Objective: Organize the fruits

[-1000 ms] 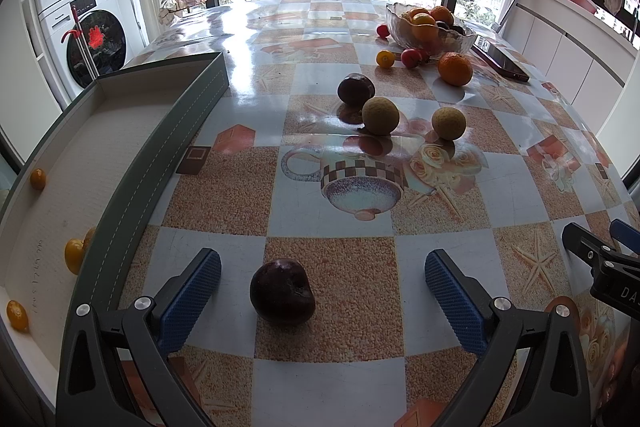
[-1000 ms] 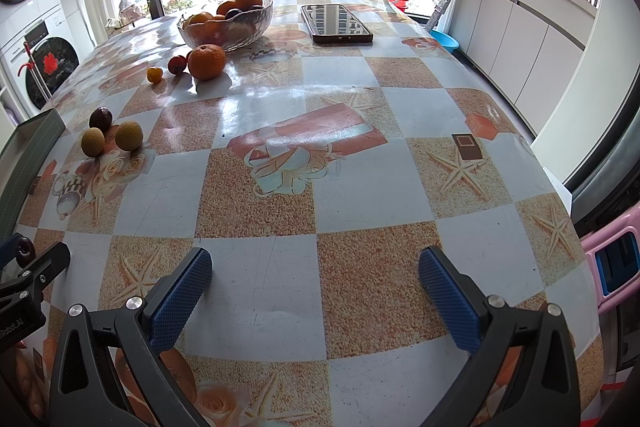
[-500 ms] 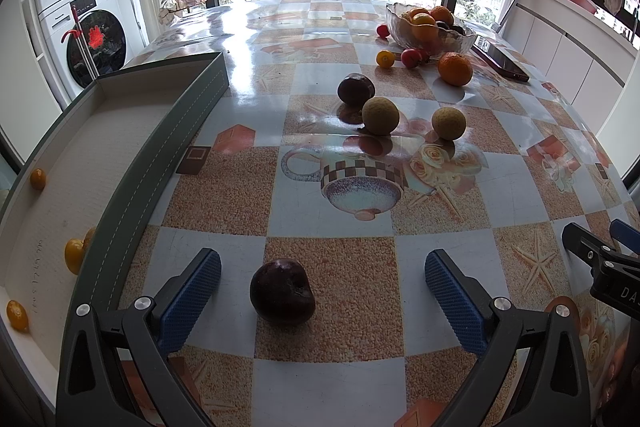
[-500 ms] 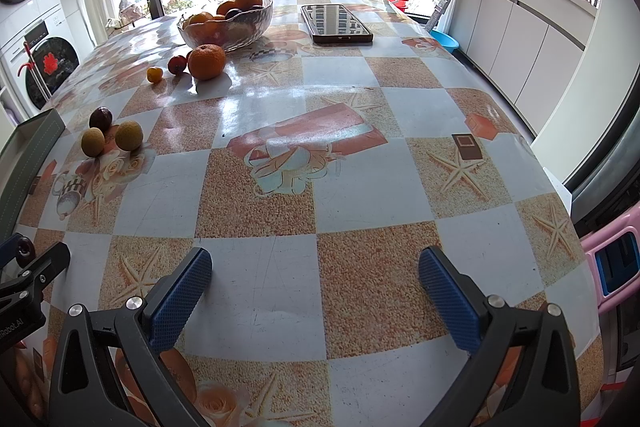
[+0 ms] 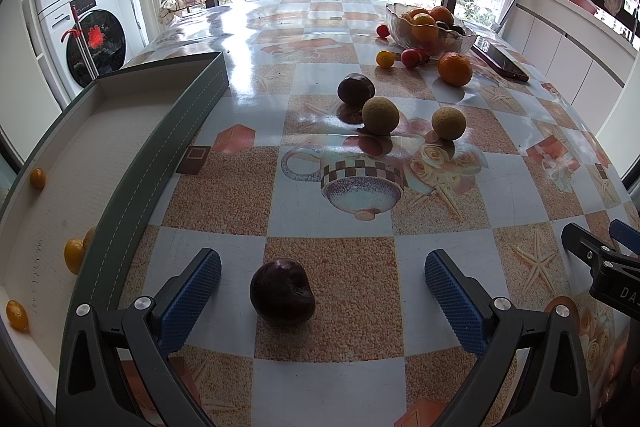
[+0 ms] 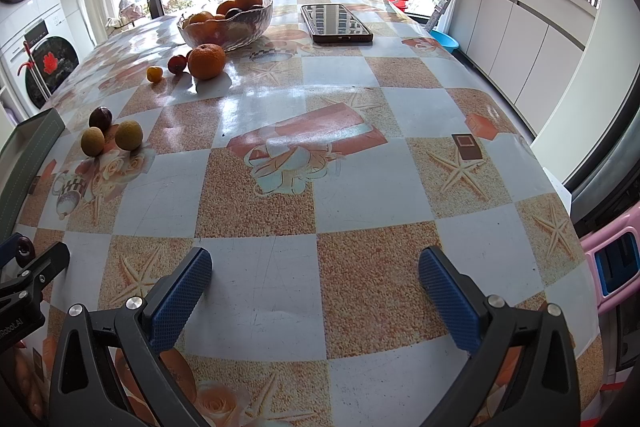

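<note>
A dark purple plum (image 5: pixel 282 291) lies on the table between the wide-apart fingers of my left gripper (image 5: pixel 322 277), which is open and not touching it. Farther off sit another dark plum (image 5: pixel 355 89), two tan round fruits (image 5: pixel 380 115) (image 5: pixel 448 123), an orange (image 5: pixel 454 69), a small yellow fruit (image 5: pixel 385 59) and a red one (image 5: pixel 410 58). A grey tray (image 5: pixel 168 163) at the left holds several small orange fruits (image 5: pixel 74 255). My right gripper (image 6: pixel 314 277) is open over bare tablecloth, nothing between its fingers.
A glass bowl (image 6: pixel 228 27) of oranges stands at the far side, with a phone (image 6: pixel 335 23) lying beside it. The table's right edge (image 6: pixel 560 187) drops off near white cabinets. A pink object (image 6: pixel 612 267) sits past that edge. A washing machine (image 5: pixel 96 43) stands at the left.
</note>
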A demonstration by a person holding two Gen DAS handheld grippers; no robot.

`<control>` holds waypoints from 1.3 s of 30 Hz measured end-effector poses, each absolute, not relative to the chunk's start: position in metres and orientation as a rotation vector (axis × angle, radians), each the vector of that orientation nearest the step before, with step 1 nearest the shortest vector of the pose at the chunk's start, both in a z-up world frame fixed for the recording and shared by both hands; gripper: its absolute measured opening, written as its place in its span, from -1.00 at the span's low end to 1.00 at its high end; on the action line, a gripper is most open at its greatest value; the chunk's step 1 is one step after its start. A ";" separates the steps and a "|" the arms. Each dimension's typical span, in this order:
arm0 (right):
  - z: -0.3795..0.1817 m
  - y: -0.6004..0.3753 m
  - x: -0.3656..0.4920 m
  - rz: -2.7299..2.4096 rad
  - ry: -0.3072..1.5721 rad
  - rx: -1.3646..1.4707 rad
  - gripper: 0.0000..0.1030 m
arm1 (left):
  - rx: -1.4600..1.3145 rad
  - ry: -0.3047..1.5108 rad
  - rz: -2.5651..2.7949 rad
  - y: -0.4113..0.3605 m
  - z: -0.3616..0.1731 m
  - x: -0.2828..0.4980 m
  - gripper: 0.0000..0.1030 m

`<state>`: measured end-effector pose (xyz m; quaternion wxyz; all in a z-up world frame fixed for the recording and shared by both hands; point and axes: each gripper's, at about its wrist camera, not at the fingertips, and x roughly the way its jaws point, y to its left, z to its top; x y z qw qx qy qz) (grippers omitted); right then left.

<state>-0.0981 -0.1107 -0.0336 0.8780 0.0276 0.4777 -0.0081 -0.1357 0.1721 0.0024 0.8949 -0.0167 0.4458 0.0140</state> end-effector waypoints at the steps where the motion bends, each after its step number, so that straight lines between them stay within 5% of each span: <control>1: -0.034 -0.111 -0.098 -0.017 0.997 0.058 1.00 | -0.035 0.925 0.029 0.173 0.002 -0.136 0.99; 18: -0.022 -0.033 -0.040 0.251 1.082 -0.038 0.91 | -0.035 0.926 0.011 0.172 0.002 -0.135 0.98; 24: -0.016 0.000 -0.007 0.329 1.043 -0.061 0.27 | -0.036 0.926 0.012 0.172 0.003 -0.135 0.98; 27: -0.014 0.006 -0.005 0.355 1.023 -0.073 -0.44 | -0.035 0.926 0.012 0.172 0.003 -0.135 0.98; 39: -0.013 -0.069 -0.041 0.326 1.034 0.108 -0.47 | -0.085 0.948 0.021 0.160 0.025 -0.076 0.95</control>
